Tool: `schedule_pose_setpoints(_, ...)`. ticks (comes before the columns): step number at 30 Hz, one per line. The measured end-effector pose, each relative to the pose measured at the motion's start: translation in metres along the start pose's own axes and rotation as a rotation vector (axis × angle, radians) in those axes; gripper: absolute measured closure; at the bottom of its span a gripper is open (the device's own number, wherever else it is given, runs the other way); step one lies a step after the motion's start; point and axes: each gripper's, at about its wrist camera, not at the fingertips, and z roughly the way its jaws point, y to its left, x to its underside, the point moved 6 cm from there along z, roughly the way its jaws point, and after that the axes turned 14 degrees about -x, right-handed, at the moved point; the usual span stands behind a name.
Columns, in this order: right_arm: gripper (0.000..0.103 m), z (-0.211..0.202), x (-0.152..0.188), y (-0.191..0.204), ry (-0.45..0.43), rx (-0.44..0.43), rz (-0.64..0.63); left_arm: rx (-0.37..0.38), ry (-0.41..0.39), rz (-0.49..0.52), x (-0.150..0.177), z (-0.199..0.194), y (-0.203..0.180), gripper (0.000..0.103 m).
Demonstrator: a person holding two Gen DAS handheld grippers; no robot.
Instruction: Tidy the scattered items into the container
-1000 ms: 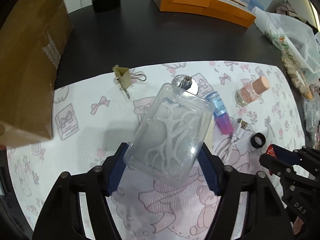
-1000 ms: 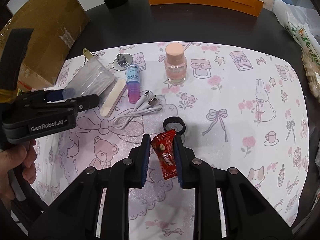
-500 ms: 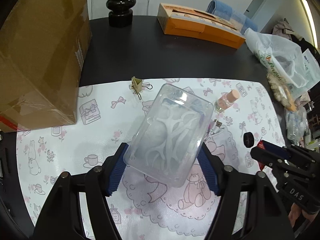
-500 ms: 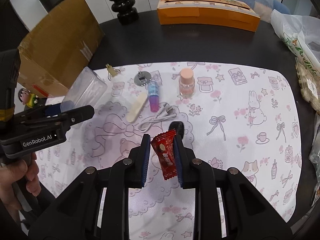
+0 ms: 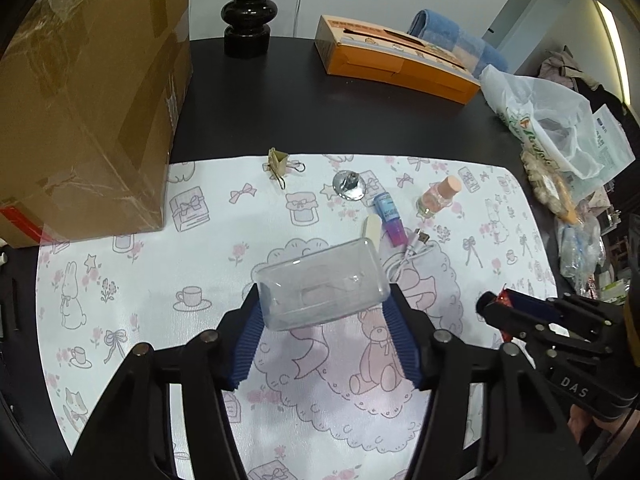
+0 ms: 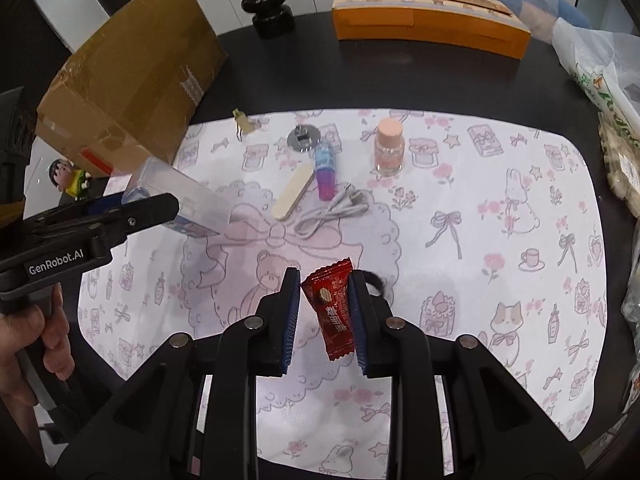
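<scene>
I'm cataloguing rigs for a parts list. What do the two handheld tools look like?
Both are black plastic. The left tool has ribbed blue pads and silver screw heads, and its side reads "GenRobot.AI" in white. The right tool has the same blue pads and screws; from the left wrist view its body shows "DAS". No cables or sleeves are visible.

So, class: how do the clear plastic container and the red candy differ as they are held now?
The clear plastic container is see-through, wide and boxy; the red candy is opaque, small and flat. The container spreads the left gripper wide; the candy sits in the narrowly closed right gripper. Both are lifted above the mat.
</scene>
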Motion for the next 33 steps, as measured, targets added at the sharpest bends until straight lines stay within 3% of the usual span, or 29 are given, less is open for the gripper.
schedule_pose_setpoints(5,0.078,0.01,0.016,0.0,0.049,0.023,-0.038,0.014,0.013,0.002,0.009,0.004,0.001,0.046)
schedule_pose_setpoints(11,0.078,0.05,0.048,0.001,0.15,0.028,-0.074,0.023,0.032,-0.01,0.029,0.012,0.003,0.046)
schedule_pose_setpoints(14,0.073,0.053,0.055,0.002,0.139,0.017,-0.057,0.032,0.045,-0.019,0.039,0.015,0.004,0.047)
schedule_pose_setpoints(19,0.054,0.042,0.061,0.005,0.123,0.021,-0.055,0.017,0.039,-0.019,0.044,0.011,0.005,0.047)
schedule_pose_setpoints(26,0.053,0.042,0.085,-0.004,0.149,-0.051,0.008,0.019,0.034,-0.03,0.05,0.007,0.011,0.047)
schedule_pose_setpoints(33,0.054,0.06,0.081,-0.003,0.136,-0.023,-0.007,0.016,0.038,-0.032,0.052,0.007,0.013,0.047)
